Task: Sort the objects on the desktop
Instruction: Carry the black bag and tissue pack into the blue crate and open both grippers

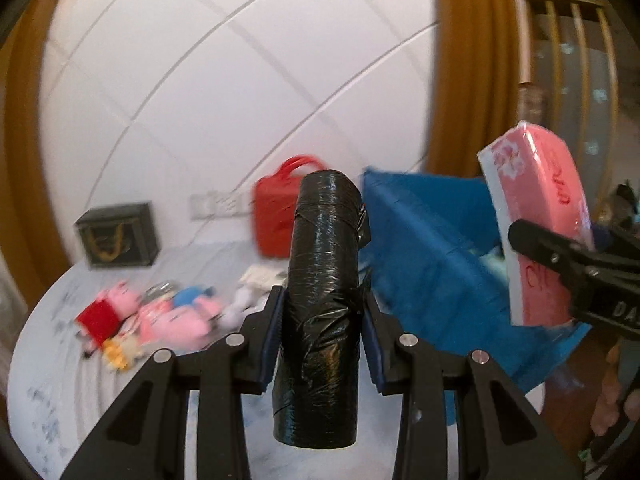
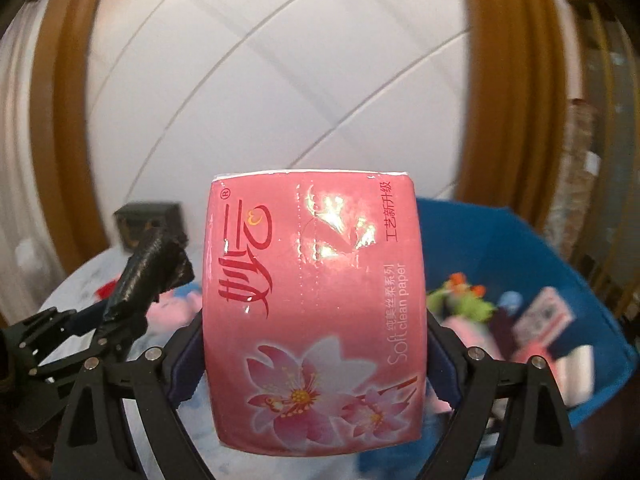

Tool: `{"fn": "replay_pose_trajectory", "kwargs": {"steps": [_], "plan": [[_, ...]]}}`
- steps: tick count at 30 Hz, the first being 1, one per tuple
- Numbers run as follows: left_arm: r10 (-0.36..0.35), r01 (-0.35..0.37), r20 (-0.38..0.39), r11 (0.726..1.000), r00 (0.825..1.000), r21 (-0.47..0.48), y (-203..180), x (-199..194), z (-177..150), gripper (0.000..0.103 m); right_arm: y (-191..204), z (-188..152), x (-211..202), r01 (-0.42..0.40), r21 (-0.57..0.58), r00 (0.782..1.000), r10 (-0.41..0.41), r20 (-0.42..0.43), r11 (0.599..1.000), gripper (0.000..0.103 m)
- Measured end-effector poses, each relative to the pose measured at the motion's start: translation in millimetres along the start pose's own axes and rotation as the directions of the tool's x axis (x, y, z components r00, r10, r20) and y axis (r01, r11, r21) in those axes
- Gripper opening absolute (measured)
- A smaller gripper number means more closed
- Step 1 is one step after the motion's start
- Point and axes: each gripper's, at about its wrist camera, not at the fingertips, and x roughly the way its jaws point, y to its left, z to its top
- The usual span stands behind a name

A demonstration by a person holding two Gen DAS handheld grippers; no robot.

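Nearby, left gripper [image 1: 324, 336] clamps a black roll [image 1: 320, 300], right gripper [image 2: 314, 354] a pink tissue pack [image 2: 314, 300], beside blue bin [image 2: 520, 240].

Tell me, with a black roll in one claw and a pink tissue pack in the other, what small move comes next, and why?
Probably carry the right claw, shut on the pink tissue pack, over the blue bin and let go. The bin sits just to its right and already holds toys and small packs. The left claw with the black roll could follow.
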Motion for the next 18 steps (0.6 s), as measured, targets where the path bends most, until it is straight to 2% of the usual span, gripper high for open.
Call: {"fn": "replay_pose_trajectory", "kwargs": {"steps": [6,11,14,18], "plan": [[-0.098,0.096,0.047,0.994,0.994,0.046,-102,8,25,0.035,-110,-4,-16,0.141,0.040,0.990,-0.142,0.022,0.989,0.091],[-0.134,0.132,0.023,0.989,0.991,0.062,-202,36,34,0.035,-204,-19,-6,0.207,0.027,0.978,-0.207,-0.003,0.978,0.091],[-0.132,0.132,-0.009,0.988,0.991,0.078,-251,54,35,0.035,-249,-29,6,0.224,0.003,0.974,-0.224,-0.035,0.974,0.091],[-0.070,0.076,-0.076,0.994,0.995,0.079,-294,84,31,0.035,-294,-36,18,0.206,-0.030,0.976,-0.208,-0.063,0.978,0.091]]}}
